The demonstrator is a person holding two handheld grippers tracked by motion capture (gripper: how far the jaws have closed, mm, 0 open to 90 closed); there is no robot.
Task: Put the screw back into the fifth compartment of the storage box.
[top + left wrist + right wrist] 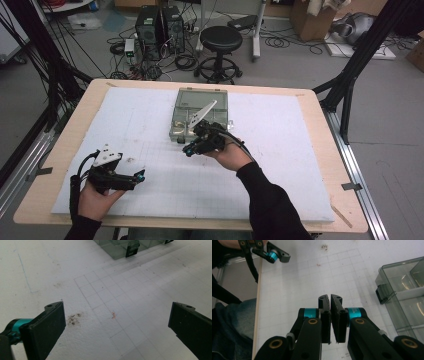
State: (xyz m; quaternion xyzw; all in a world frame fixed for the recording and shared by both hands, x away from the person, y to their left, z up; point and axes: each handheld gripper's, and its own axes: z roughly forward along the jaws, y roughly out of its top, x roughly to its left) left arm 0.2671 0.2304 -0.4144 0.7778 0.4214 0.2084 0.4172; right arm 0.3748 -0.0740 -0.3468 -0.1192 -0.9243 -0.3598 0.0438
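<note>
Left gripper (141,174) at the near left of the table, jaws wide apart, nothing between them; matte black flat pads, teal collar, grey three-cornered plate on top. Under it, in the left gripper view, a dark smudge (74,318) and a small orange fleck (113,315) on the white board.

Right gripper (189,148) mid-table, just in front of the clear plastic box (200,102), jaws pressed together on nothing; ribbed black pads, teal collars, brass screws in the right gripper view. Box is smoky transparent plastic, rectangular, partitioned inside, black latch (381,293) on its near wall; contents hard to make out, far side cut off in the gripper views.

Surface: white foam-like sheet (280,165) with a faint pencilled grid, scuffed, on a pale wooden table (325,130).

Beyond: grey floor, round black stool (220,40), computer towers (160,25), tangled cables, cardboard boxes.
</note>
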